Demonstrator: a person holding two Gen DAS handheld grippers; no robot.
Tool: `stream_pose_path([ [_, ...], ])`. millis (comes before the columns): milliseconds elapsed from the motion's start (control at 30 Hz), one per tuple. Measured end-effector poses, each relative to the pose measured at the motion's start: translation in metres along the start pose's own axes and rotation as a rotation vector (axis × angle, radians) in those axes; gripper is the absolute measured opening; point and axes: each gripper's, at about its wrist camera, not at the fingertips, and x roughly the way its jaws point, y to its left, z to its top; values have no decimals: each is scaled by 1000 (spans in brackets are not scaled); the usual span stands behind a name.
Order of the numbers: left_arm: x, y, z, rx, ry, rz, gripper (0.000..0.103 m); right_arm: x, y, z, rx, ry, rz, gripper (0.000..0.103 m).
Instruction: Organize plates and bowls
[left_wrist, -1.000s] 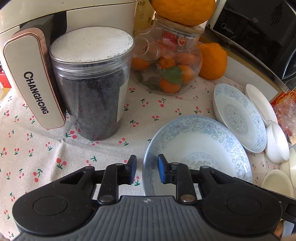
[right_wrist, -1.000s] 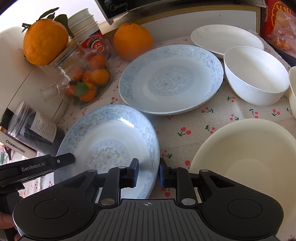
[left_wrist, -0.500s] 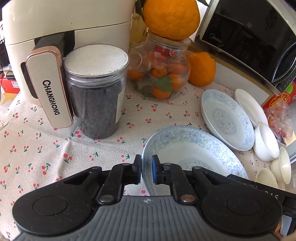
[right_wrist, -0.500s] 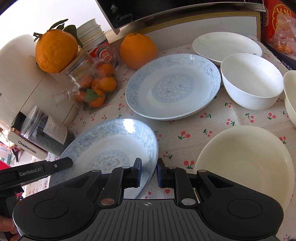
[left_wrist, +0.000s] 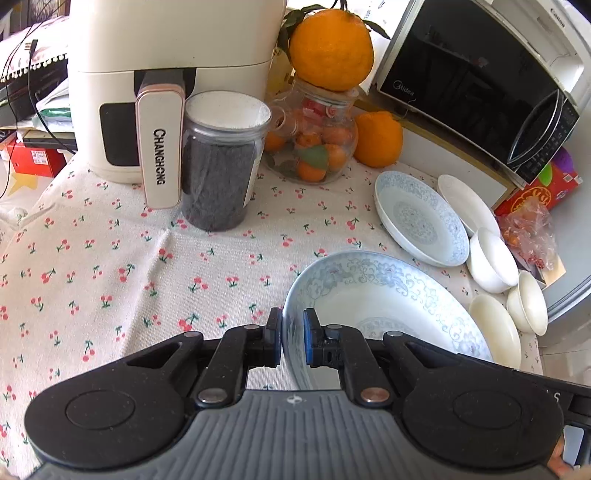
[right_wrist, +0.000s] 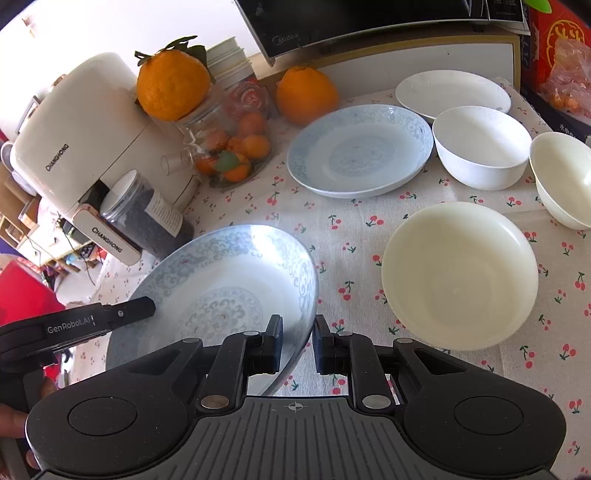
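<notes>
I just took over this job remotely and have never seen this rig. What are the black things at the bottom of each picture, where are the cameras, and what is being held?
There is no robot arm. A person holds a two-finger tool in each hand, with a camera on each tool that looks forward along its fingers. The black shape below is the tool itself.

In the left view, the left gripper is shut on the rim of a blue-patterned plate. In the right view, the right gripper pinches the opposite rim of the same plate, which is tilted.

On the cherry-print tablecloth lie a second blue plate, a white plate, a white bowl, a cream dish and a cream bowl.
</notes>
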Motion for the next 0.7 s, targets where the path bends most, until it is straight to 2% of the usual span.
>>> stream_pose_path([
  [233, -8, 11, -31, -14, 25, 35, 10, 1, 9, -27, -73, 41, 0, 18],
  [467, -12, 27, -39, -47, 38, 53, 10, 8, 18, -39, -113, 73, 14, 18],
  [700, -3, 27, -47, -27, 70, 71, 10, 17, 17, -43, -120, 97, -11, 20],
])
